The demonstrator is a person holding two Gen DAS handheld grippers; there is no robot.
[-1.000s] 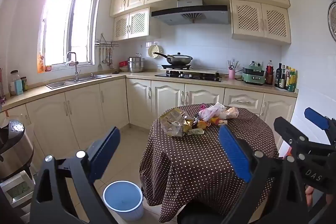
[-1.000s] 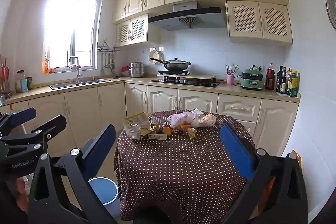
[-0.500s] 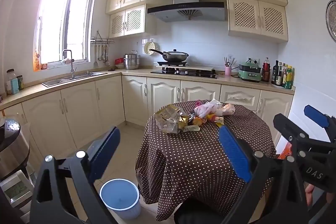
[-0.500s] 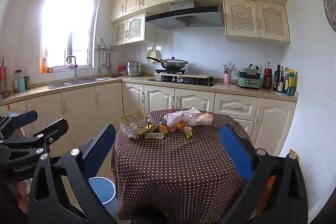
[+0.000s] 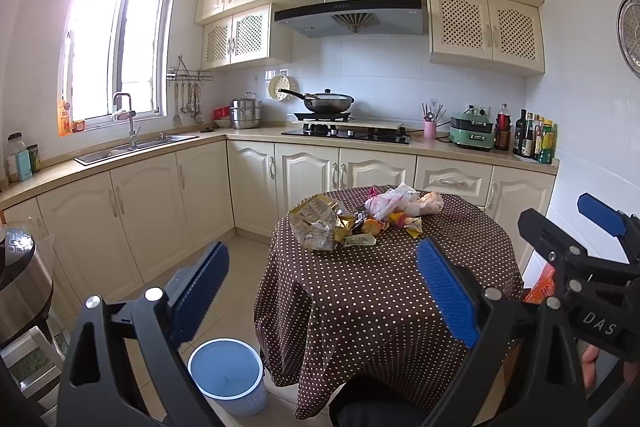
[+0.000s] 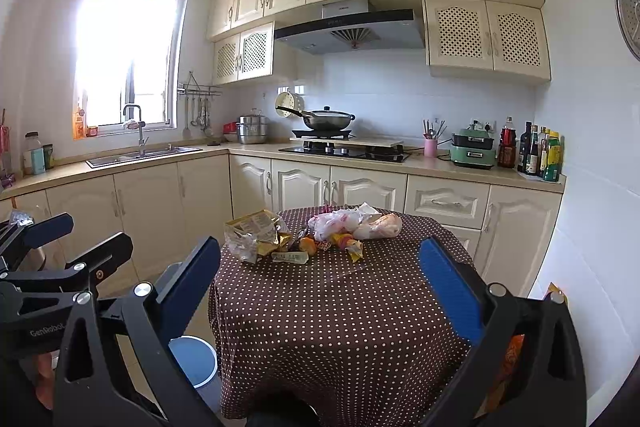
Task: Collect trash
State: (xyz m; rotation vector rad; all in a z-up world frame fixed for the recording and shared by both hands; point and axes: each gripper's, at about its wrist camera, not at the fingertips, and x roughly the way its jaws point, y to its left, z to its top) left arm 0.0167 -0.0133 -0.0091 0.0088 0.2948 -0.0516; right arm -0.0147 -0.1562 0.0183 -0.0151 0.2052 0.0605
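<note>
Both claws, left claw (image 5: 320, 291) and right claw (image 6: 320, 291), are spread wide, empty. Trash pile (image 5: 362, 217) sits on the far side of the counter (image 5: 380, 291); bin (image 5: 227, 375) is on the floor, left. I'd reach in, grab the big crinkly bag (image 5: 314, 221) first.

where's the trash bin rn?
The blue trash bin stands on the floor at the left foot of the polka-dot table, bottom centre-left in the left wrist view; in the right wrist view it is half hidden behind the right tool's left finger.
</note>
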